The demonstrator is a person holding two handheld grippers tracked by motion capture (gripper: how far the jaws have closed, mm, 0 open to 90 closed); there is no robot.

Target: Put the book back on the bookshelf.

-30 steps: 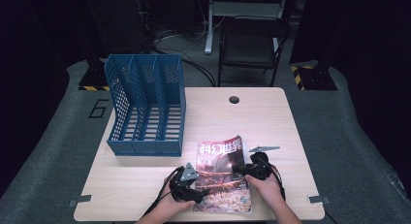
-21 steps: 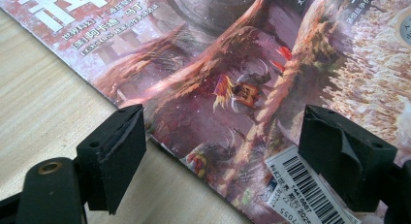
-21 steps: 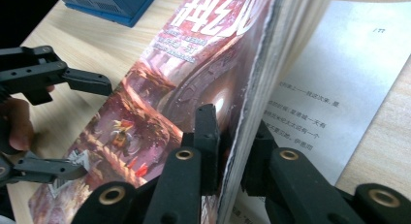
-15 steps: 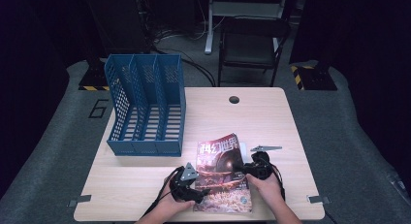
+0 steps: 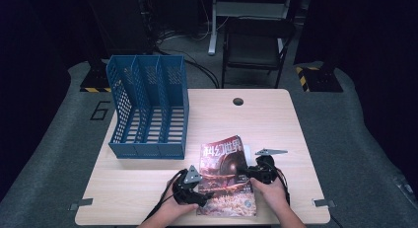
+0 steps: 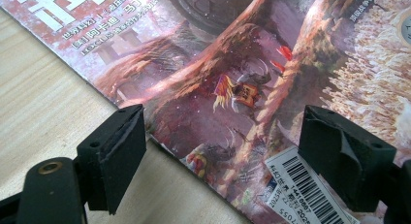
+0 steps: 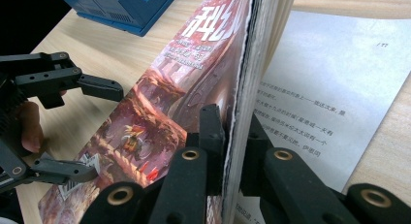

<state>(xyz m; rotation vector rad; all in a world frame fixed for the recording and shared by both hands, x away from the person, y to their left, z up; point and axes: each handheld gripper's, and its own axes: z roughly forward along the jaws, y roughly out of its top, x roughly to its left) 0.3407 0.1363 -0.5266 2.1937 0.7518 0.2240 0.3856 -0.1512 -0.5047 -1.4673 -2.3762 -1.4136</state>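
Visibly glossy magazine [image 5: 227, 174], ragged-edged pages.

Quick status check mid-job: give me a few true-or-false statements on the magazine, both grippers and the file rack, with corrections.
1. The right gripper is shut on the magazine. True; its jaws have just been closing on a bundle of its pages.
2. The left gripper is clamped on the magazine. False: its jaws stand open over the cover.
3. The magazine stands in the rack. False: it lies on the table, in front of the rack.
4. The rack is blue. True.
5. The magazine is fully closed. False: pages are lifted off an open page.
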